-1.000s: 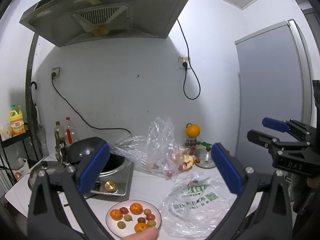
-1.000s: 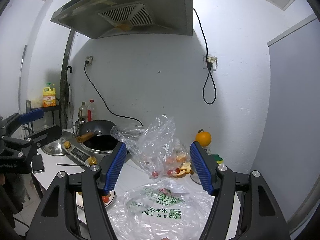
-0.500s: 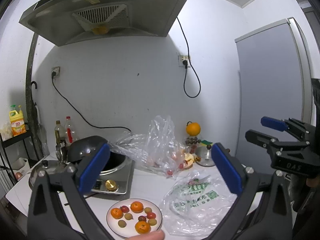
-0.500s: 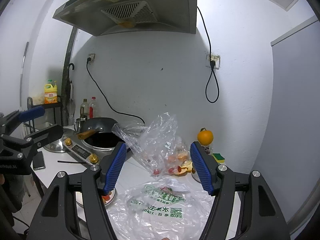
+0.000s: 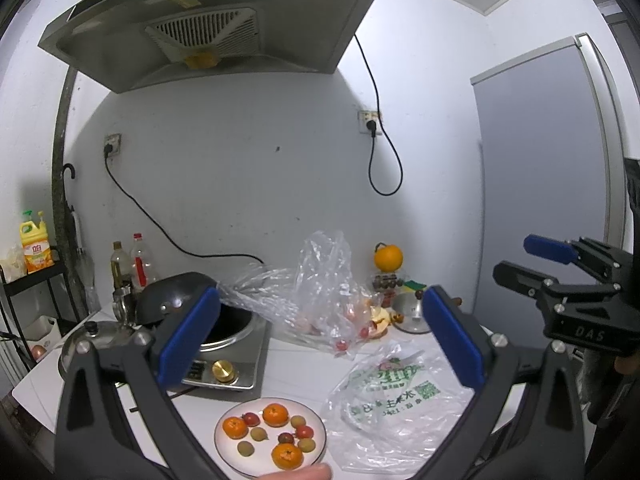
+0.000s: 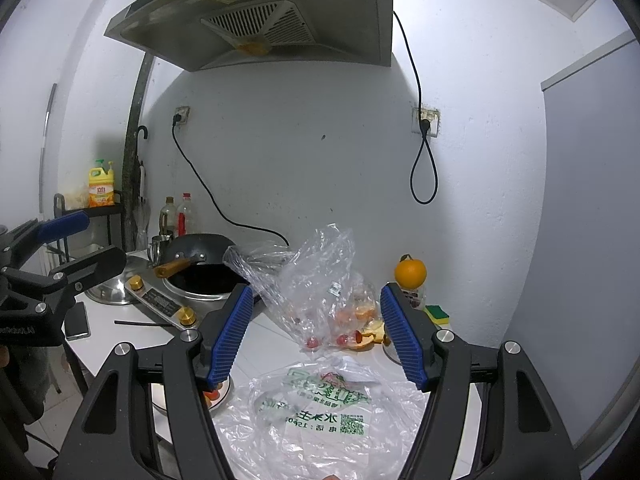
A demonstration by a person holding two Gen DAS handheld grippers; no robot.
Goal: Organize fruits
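Both the left hand-held gripper and right hand-held gripper hang with jaws apart, empty, above the plate of fruit on the bench

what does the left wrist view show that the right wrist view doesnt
Only the left wrist view shows the whole plate with its three small oranges, such as one, and smaller fruits; in the right wrist view a finger hides most of it.
Only the right wrist view shows a phone and the wok's wooden handle.
Both share the printed plastic bag, the clear bag and the wok.
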